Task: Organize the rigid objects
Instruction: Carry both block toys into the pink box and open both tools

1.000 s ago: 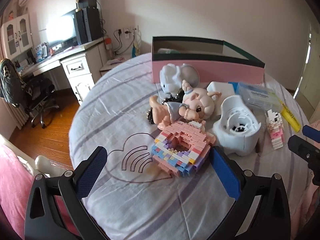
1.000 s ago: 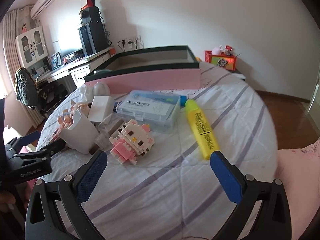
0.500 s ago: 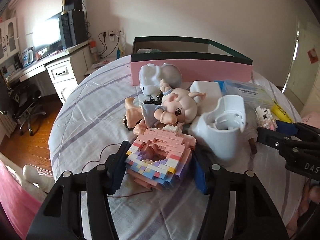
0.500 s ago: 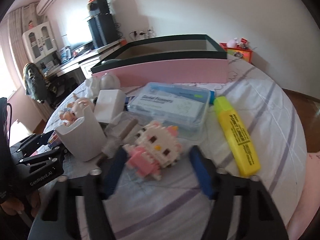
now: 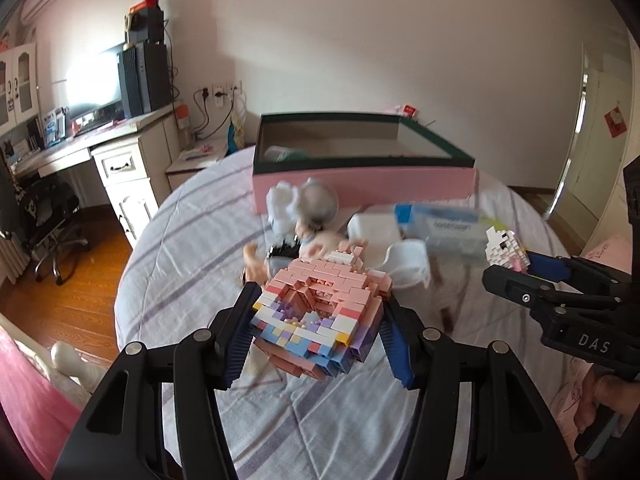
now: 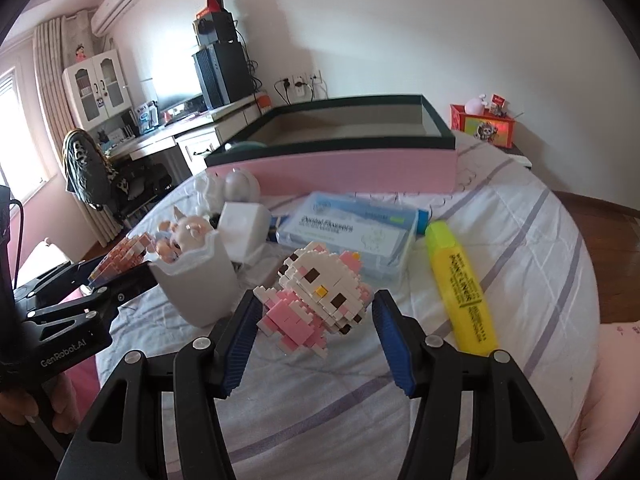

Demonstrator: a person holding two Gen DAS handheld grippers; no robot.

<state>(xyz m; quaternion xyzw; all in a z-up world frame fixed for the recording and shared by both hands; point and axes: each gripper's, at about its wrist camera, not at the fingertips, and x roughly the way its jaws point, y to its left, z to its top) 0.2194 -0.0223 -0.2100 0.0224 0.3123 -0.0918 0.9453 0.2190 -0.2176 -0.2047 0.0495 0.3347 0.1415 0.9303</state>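
- Left gripper (image 5: 316, 330) clamped on pastel brick-built ring model (image 5: 320, 316); both blue pads (image 5: 240, 338) pressed against its sides, model tilted and lifted clear of the bedspread (image 5: 192, 248).
- Right gripper (image 6: 314, 332) closed around pink-and-white brick-built cat figure (image 6: 320, 296); pads (image 6: 390, 344) at its flanks, left pad against the pink arm; contact on the right side could not be told for certain. Figure appeared raised off the cloth.
- Seen from the left wrist view: right gripper (image 5: 516, 270) at the right edge, same cat figure (image 5: 505, 249) between its tips.
- Pink box with dark green rim (image 6: 340, 148) stood open at the far side of the bed, something teal in its left corner.
- Between box and grippers, a cluster: white cup-like holder (image 6: 200, 280) just left of the cat figure, piglet doll (image 6: 188, 234) behind it, white square block (image 6: 243, 224), clear plastic case with blue label (image 6: 352, 236).
- Yellow highlighter (image 6: 460, 286) lay flat to the right of the case, apart from the cat figure.
- White and grey figurine (image 6: 232, 188) near the box front.
- Hand (image 6: 24, 404) visible gripping left tool's handle.
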